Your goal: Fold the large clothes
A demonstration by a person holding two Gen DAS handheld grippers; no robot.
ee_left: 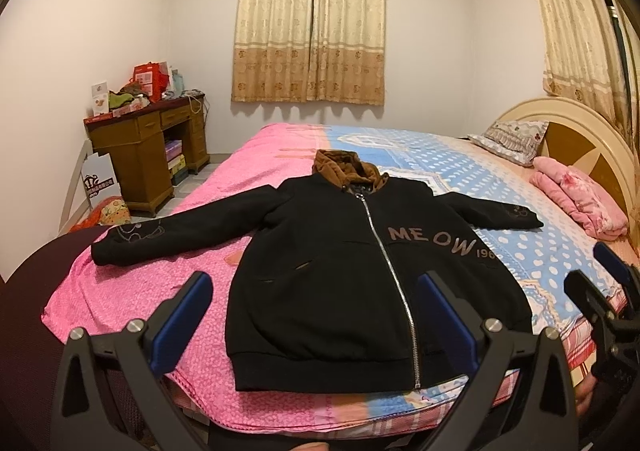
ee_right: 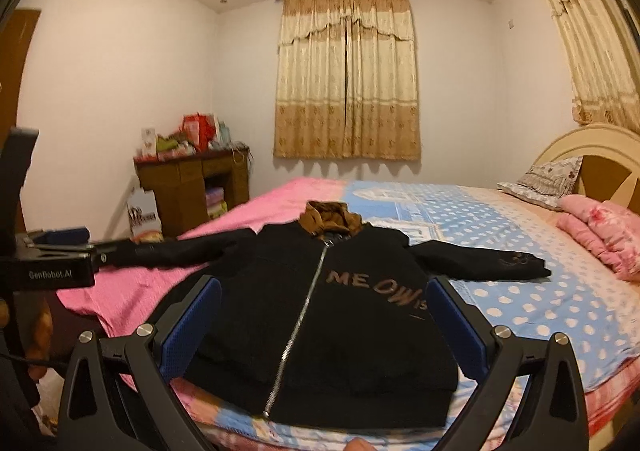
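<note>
A black zip-up hooded jacket (ee_left: 328,271) (ee_right: 320,315) with a brown hood (ee_left: 344,167) and "MEOW" lettering lies flat, front up, on the bed (ee_left: 160,291), both sleeves spread sideways. My left gripper (ee_left: 316,283) hovers open above the jacket's lower hem, nothing between its blue pads. My right gripper (ee_right: 324,291) is also open, held over the hem slightly further right. The right gripper (ee_left: 600,279) shows at the right edge of the left wrist view; the left gripper (ee_right: 56,247) shows at the left edge of the right wrist view.
The bed has a pink and blue dotted sheet. A folded pink blanket (ee_left: 580,199) and a pillow (ee_left: 512,139) lie near the headboard (ee_left: 580,131). A cluttered wooden desk (ee_left: 148,147) stands by the far left wall. Curtains (ee_left: 310,23) cover the window.
</note>
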